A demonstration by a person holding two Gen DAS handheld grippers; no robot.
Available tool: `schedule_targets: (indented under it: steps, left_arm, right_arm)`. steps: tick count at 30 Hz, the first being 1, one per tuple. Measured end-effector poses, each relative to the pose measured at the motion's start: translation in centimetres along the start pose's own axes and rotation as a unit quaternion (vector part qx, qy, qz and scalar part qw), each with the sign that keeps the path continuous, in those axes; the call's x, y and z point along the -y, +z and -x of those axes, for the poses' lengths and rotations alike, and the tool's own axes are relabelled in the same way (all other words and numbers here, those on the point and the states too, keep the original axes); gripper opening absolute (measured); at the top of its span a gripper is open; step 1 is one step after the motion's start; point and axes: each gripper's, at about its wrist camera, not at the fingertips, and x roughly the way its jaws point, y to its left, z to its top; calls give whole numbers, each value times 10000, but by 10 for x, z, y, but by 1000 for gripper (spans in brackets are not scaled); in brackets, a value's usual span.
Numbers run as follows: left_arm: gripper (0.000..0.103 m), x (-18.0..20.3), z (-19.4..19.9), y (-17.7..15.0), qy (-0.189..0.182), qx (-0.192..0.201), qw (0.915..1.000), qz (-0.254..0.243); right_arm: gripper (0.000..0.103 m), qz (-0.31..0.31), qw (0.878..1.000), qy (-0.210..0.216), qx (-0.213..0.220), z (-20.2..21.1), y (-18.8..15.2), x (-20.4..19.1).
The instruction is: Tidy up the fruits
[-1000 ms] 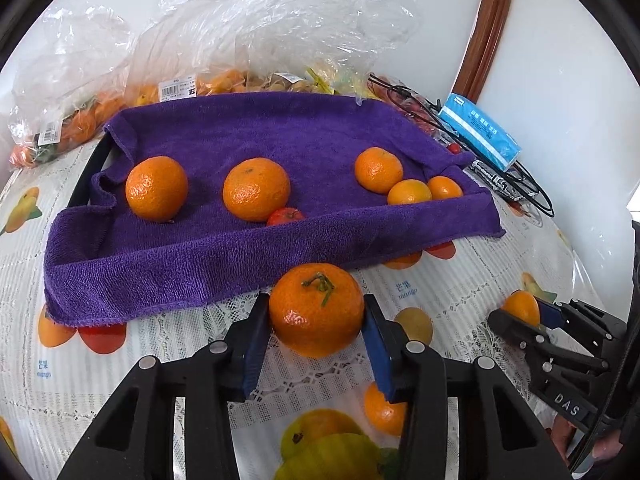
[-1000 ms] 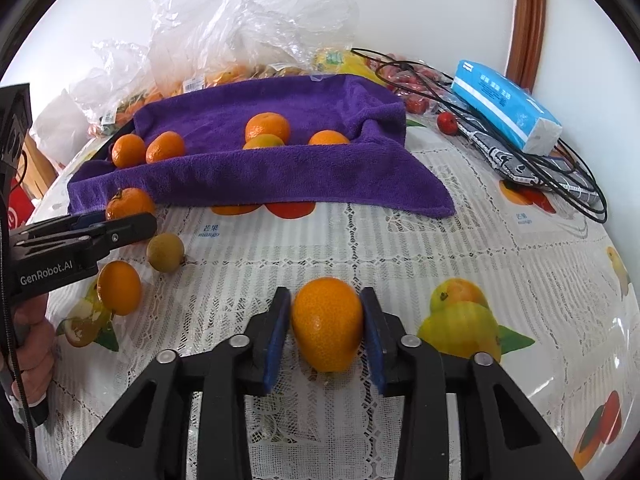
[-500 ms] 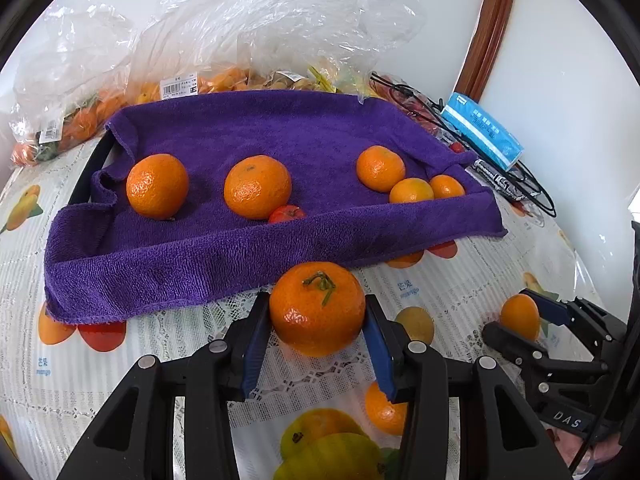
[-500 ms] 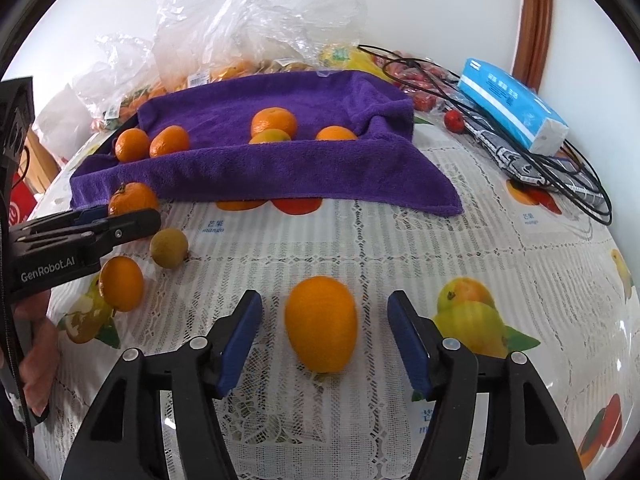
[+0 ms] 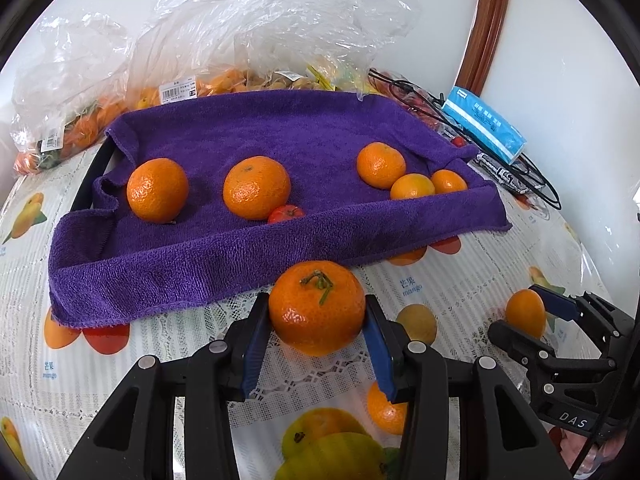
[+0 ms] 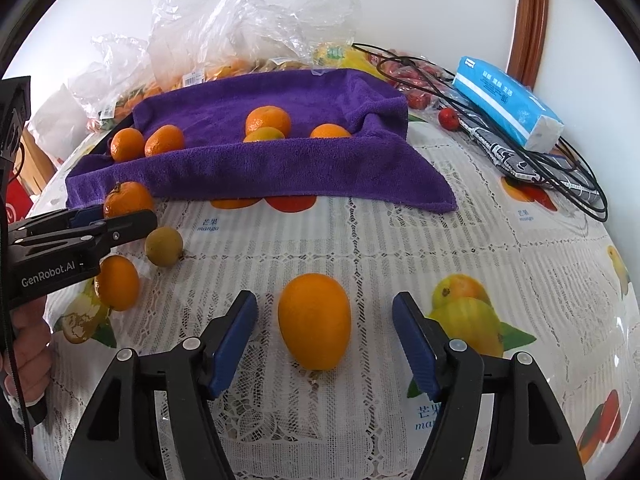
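My left gripper is shut on a stemmed mandarin, held just in front of the purple towel. The towel lines a tray and carries several mandarins and a small red fruit. In the right wrist view the left gripper comes in from the left with that mandarin. My right gripper is opening. An oval orange lies on the tablecloth between its blue pads, touching neither. A brownish fruit and another orange lie loose at the left.
Clear plastic bags of fruit pile up behind the towel. At the back right lie a blue tissue pack, black cables and a small red fruit. A hand holds the left gripper's handle.
The right jaws have spread apart and let go of the oval orange, which stays on the cloth. The left gripper and its mandarin have not moved.
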Motion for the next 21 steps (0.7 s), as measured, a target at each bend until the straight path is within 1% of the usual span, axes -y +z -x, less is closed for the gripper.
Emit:
schedule_targets:
  steps: [7, 10, 12, 13, 18, 19, 21]
  left_arm:
    - [42, -1, 2, -1, -16, 24, 10000, 43]
    - [42, -2, 2, -1, -29, 23, 10000, 73]
    - [42, -2, 2, -1, -26, 24, 10000, 68]
    - [42, -2, 2, -1, -25, 24, 10000, 66]
    - [42, -2, 2, -1, -36, 25, 10000, 71]
    - [42, -2, 2, -1, -43, 24, 10000, 74]
    - [42, -2, 1, -1, -52, 24, 10000, 58]
  right_arm:
    - [70, -99, 9999, -65, -2, 2, -2, 4]
    - [67, -140, 9998, -117, 17, 3, -3, 5]
    - [61, -154, 9998, -133, 34, 4, -3, 6]
    - [60, -163, 9998, -130, 43, 4, -3, 6]
    - [43, -214, 9997, -130, 85, 6, -4, 8]
    - [41, -225, 9996, -135, 91, 6, -4, 9]
    - [35, -249, 9995, -148, 102, 6, -4, 9]
